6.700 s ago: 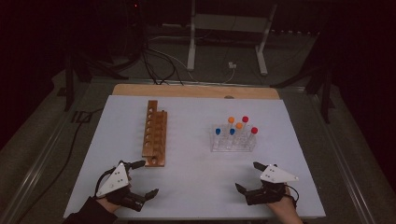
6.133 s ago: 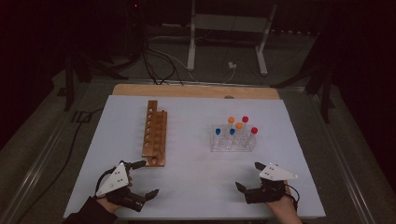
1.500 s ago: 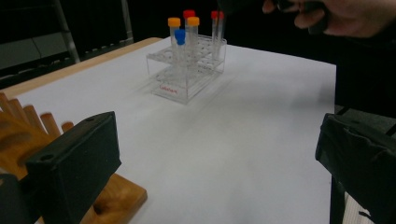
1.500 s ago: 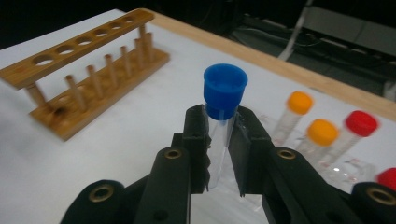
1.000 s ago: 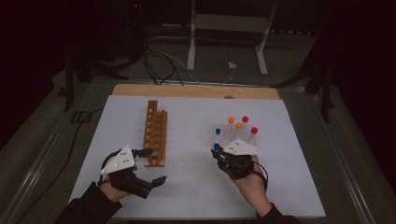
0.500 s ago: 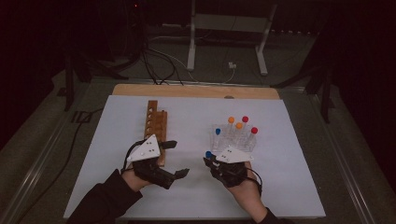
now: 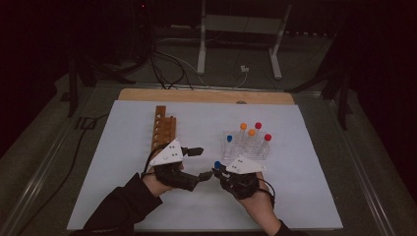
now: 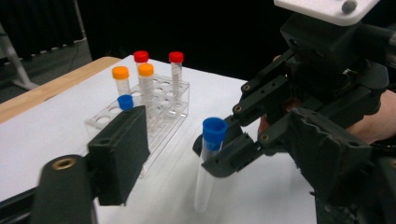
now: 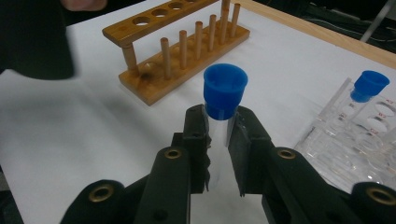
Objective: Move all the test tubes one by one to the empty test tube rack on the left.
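Your right gripper [image 9: 217, 135] pinched the blue-capped tube [image 9: 224, 100] just under its cap. Your left gripper [image 7: 199, 163] was spread wide beside it, holding nothing.

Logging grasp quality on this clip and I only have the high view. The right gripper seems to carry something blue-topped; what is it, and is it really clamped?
Observer: Yes. The right gripper has its jaws shut on a clear blue-capped tube, gripped just under the cap.
Operator: Is the tube upright?
Observer: Roughly. In the left gripper view it hangs slightly tilted with its rounded bottom clear of the white table.
Operator: And the left gripper?
Observer: The left gripper is open and holds nothing; one jaw stands beside the clear rack, apart from the tube.
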`<state>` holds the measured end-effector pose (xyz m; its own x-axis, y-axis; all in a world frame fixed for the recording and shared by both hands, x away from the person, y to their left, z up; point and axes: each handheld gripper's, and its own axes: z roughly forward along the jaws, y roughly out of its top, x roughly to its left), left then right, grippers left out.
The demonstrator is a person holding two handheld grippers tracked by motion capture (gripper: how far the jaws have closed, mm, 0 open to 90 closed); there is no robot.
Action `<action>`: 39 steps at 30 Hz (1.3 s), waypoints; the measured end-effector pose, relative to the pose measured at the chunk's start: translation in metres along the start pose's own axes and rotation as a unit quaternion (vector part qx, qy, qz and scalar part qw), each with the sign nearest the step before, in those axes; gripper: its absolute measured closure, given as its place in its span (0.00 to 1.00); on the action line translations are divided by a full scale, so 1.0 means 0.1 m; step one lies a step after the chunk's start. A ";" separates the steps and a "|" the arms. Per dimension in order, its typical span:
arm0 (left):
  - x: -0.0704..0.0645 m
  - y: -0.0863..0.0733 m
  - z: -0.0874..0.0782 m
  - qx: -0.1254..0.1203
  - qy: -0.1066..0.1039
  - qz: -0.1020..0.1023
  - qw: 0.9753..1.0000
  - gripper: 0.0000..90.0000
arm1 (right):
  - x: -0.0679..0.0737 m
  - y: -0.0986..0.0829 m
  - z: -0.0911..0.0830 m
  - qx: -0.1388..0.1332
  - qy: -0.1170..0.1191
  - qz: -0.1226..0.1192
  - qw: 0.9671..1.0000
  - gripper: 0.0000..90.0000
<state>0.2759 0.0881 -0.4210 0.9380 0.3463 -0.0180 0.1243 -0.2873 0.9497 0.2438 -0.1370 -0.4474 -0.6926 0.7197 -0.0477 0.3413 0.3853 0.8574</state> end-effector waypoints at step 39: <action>0.05 0.02 0.24 0.022 0.006 0.019 1.000 0.86 | -0.05 0.02 -0.06 -0.016 0.004 0.019 1.000 0.63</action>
<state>0.2890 0.0681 -0.4263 0.9382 0.3455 0.0219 0.1031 -0.3393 0.9350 0.2441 -0.1430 -0.4430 -0.6856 0.7279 -0.0110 0.3471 0.3402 0.8739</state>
